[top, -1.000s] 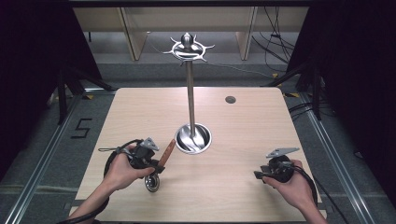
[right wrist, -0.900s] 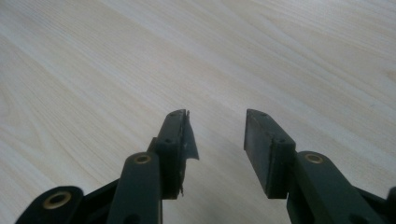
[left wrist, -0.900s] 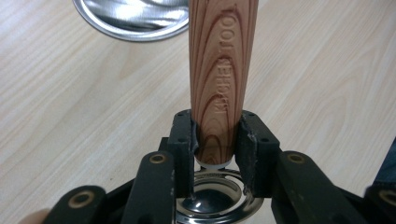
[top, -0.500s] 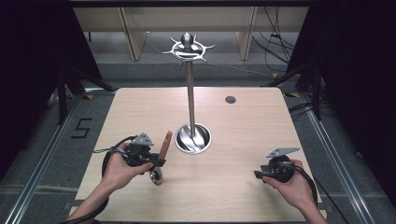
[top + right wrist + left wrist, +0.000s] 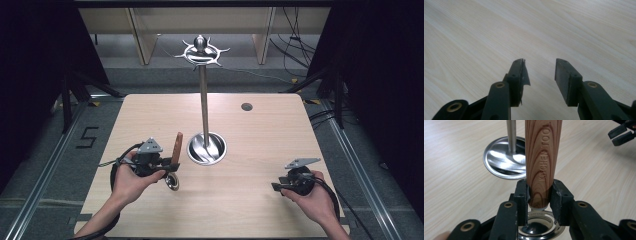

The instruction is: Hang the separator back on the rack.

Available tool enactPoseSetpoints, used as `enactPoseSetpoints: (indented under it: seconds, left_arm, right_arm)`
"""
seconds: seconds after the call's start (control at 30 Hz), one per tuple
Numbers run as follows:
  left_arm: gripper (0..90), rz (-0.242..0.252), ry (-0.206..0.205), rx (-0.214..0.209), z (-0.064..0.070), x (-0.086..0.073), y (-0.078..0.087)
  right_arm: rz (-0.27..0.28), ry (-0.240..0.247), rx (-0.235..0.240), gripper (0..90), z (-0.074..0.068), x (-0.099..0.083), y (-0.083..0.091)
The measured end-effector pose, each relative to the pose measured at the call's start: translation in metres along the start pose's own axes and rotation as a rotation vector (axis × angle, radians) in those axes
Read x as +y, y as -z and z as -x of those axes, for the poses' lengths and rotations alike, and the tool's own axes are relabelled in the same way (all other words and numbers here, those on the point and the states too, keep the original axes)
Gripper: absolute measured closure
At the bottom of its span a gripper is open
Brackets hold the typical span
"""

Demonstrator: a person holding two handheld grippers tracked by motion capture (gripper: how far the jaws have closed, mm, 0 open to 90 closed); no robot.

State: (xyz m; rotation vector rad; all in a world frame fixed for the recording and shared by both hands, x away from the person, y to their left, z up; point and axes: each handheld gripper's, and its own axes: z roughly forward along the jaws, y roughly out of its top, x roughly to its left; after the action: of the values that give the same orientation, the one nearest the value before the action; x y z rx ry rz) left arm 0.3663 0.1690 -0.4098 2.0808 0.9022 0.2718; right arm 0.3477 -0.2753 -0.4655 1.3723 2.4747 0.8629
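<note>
Over on the left side of the pale wooden table [image 5: 260, 150], the person's left gripper [image 5: 170, 166] is clamped tight around the wooden handle of a kitchen utensil [image 5: 541, 162] — you can read "KITCHEN TOOL" stamped into the grain in the left gripper view. The handle points up and slightly away, while the shiny steel working end [image 5: 537, 226] sits low by the jaws, close to or on the tabletop; I can't quite tell what sort of utensil it is from that end. The grip is right down at the bottom of the handle, which I'd guess leaves the top end free for hanging. Just beside it stands the tall chrome utensil stand with a round dished base [image 5: 206, 148], and up top there's a ring of little hooks [image 5: 201, 51] — pretty sure that's where the tool is headed, so it'd need lifting well up and steering onto a hook. The right gripper [image 5: 278, 186] rests low near the front right of the table, well apart from everything, jaws a moderate way apart with nothing between them, looks like it's just parked out of the way.
</note>
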Motion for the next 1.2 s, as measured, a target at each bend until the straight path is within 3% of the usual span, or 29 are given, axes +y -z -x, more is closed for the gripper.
enactPoseSetpoints:
  seconds: [0.07,0.13,0.3,0.4,0.47,0.57,0.63,0.67,0.9,1.0,1.2]
  left_arm:
    - [68.2,0.004,0.002,-0.006,0.001,0.002,0.0]
    - [68.2,0.006,0.001,-0.002,0.002,0.003,0.0]
    - [68.3,0.055,-0.002,0.021,0.005,0.008,0.002]
    - [68.2,0.076,0.003,0.042,0.008,0.013,0.006]
    - [68.3,0.089,-0.008,0.053,0.009,0.017,0.008]
    - [68.3,0.134,0.003,0.068,0.011,0.021,0.008]
    - [68.3,0.135,0.006,0.082,0.012,0.023,0.01]
    - [68.2,0.144,0.004,0.082,0.012,0.023,0.01]
    - [68.2,0.171,0.012,0.096,0.013,0.028,0.013]
    - [68.2,0.177,0.008,0.104,0.013,0.031,0.015]
    - [68.2,0.201,0.006,0.111,0.015,0.038,0.017]
  right_arm:
    - [-0.006,-0.01,0.007,59.8,-0.001,0.001,0.001]
    - [0.026,-0.009,0.008,59.8,-0.001,0.0,-0.001]
    - [0.05,-0.026,0.012,59.8,-0.002,0.0,-0.002]
    - [0.05,-0.028,0.013,59.8,-0.002,0.0,-0.002]
    - [0.012,-0.008,0.013,59.8,-0.001,0.002,0.001]
    - [0.013,-0.009,0.014,59.8,-0.001,0.002,0.001]
    - [0.024,0.009,0.007,59.7,0.0,0.001,-0.001]
    - [0.018,-0.017,0.012,59.7,-0.001,0.002,0.0]
    - [0.015,-0.019,0.01,59.7,-0.001,0.002,0.001]
    - [0.025,0.007,0.004,59.7,0.0,0.002,0.0]
    - [0.013,-0.023,0.007,59.8,-0.001,0.002,0.002]
